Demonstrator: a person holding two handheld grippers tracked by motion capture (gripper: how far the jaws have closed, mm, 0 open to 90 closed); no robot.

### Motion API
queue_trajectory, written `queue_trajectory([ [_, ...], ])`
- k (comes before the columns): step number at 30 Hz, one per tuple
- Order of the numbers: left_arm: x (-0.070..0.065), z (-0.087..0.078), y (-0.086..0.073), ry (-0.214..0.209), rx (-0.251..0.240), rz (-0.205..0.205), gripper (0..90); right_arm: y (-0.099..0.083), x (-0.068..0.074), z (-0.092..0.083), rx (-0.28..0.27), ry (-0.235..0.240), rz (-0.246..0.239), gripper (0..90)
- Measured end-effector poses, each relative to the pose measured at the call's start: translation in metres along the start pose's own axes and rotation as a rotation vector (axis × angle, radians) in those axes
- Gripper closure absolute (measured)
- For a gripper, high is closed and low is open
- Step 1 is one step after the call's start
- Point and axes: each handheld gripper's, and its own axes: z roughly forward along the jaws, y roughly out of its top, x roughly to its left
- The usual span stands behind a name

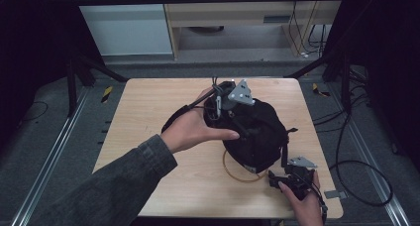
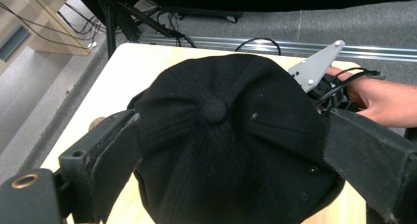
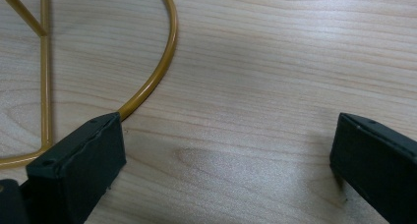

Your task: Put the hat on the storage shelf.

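A black cap (image 1: pixel 257 134) sits over a gold wire stand (image 1: pixel 236 175) in the middle of the wooden table (image 1: pixel 148 112). My left gripper (image 1: pixel 236 118) is at the cap's far side, held from the left. In the left gripper view its jaws stand wide on either side of the cap's crown (image 2: pixel 214 108), and my left gripper (image 2: pixel 231 126) is open. My right gripper (image 1: pixel 285 179) hovers low at the table's near right corner. In the right gripper view my right gripper (image 3: pixel 228 123) is open over bare wood, and the stand's gold ring (image 3: pixel 167 52) curves past its left jaw.
The table's near edge lies close below the right hand (image 1: pixel 304 206). Cables (image 1: pixel 361 176) loop on the floor at the right, metal rails (image 1: pixel 49 156) run along both sides, and a cabinet (image 1: pixel 237 18) stands behind the table.
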Motion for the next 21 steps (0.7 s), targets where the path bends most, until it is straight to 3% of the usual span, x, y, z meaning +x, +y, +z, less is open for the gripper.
queue_trajectory([
  [9,-0.002,-0.012,-0.015,0.010,-0.024,-0.040,6.4,0.000,0.000,0.000,-0.002,0.000,0.001,0.3],
  [15,0.000,-0.021,-0.036,0.015,-0.042,-0.091,6.2,0.000,0.000,0.000,-0.001,0.001,0.002,0.3],
  [17,0.003,-0.027,-0.049,0.031,-0.048,-0.115,6.0,0.000,0.000,0.000,0.000,0.000,-0.002,0.4],
  [21,0.005,-0.032,-0.064,0.043,-0.042,-0.129,5.7,0.000,0.000,0.000,0.000,0.000,0.001,0.3],
])
